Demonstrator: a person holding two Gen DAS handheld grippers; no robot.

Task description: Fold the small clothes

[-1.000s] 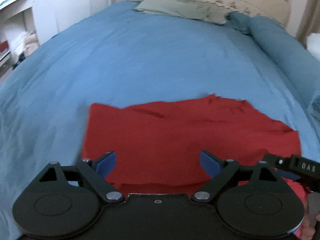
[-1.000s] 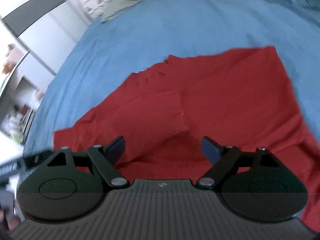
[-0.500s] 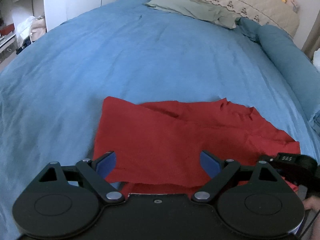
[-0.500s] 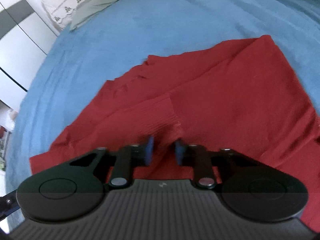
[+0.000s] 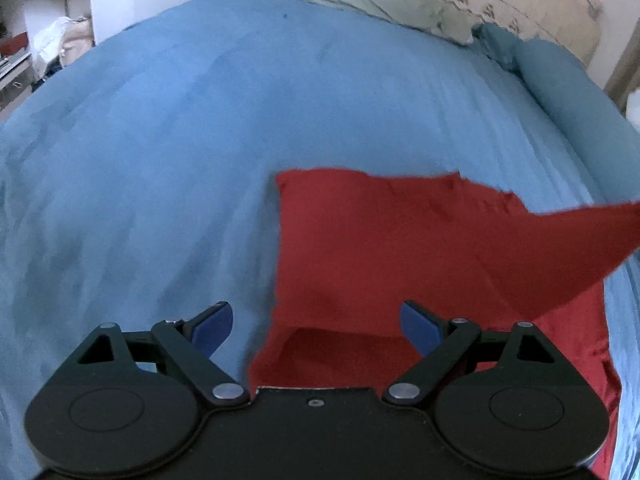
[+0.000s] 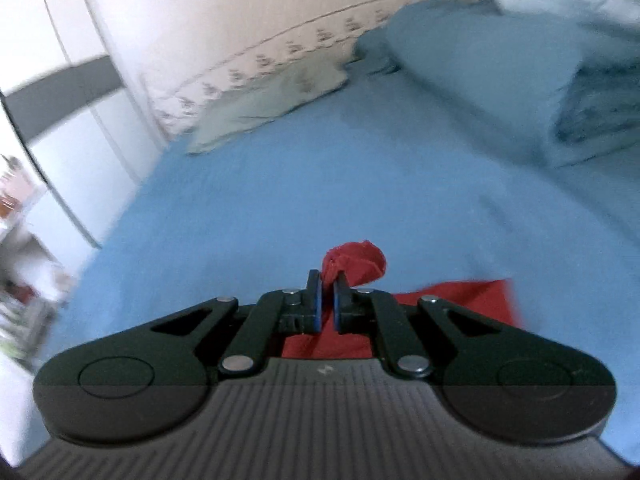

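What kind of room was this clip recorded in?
Almost certainly a bedroom. The red garment lies on a bed with a blue cover, a pale green pillow rests against a patterned headboard, and white cupboards stand alongside.

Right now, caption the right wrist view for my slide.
Right gripper shut on a bunch of the red garment, above the blue bedspread.
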